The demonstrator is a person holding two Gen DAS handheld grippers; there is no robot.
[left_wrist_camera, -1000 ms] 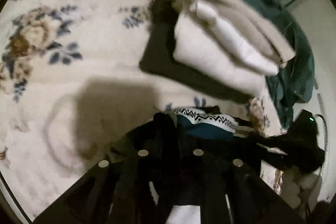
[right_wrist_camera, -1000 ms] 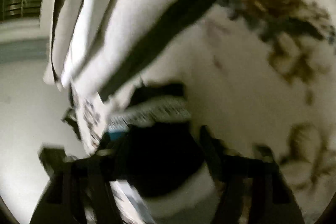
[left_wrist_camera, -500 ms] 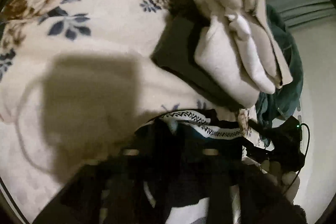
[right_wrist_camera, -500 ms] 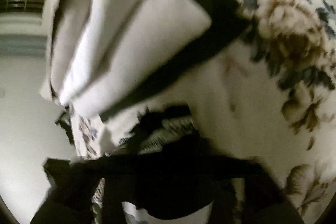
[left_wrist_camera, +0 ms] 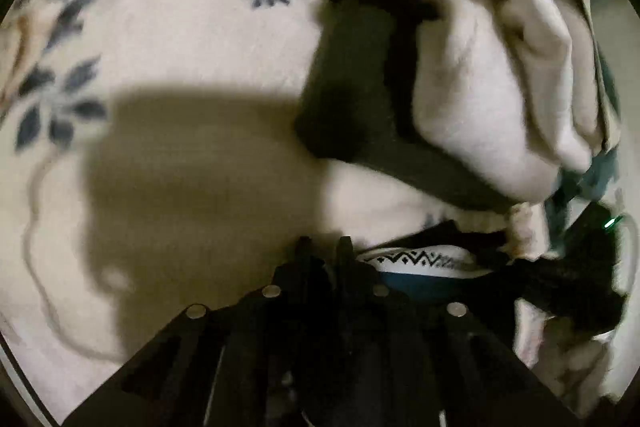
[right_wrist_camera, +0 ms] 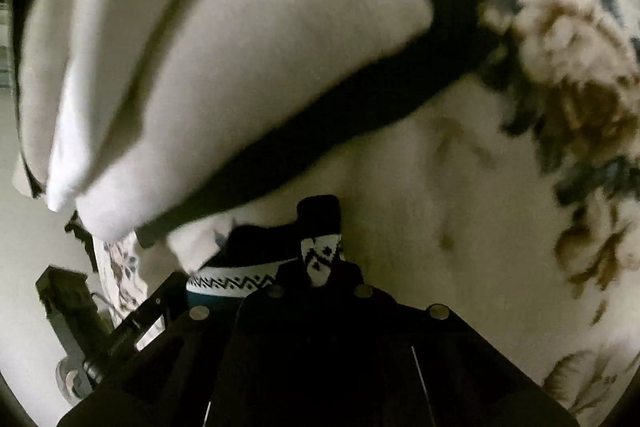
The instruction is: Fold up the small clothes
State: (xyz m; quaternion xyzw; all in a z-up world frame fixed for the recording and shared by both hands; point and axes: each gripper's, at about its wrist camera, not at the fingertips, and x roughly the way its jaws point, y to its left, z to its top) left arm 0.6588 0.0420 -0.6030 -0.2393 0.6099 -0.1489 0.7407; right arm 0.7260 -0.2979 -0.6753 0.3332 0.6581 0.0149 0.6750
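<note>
Cream floral bedspread [left_wrist_camera: 180, 39], printed with blue leaves and brown blossoms, serving as the supporting surface. A folded black garment [left_wrist_camera: 352, 83] lies directly on it, bearing stacked cream and white folded clothes [left_wrist_camera: 480, 99]. Near the edge lies a dark garment with a white zigzag band [right_wrist_camera: 236, 281].

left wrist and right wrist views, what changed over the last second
Both claws came closer to the floral bedspread and the folded pile, which now fills more of each view. Right claw reopened and is closing again, with the patterned garment pinched between its fingers. Left claw is closing too; whether cloth sits in it is unclear. The pile itself stayed put.
</note>
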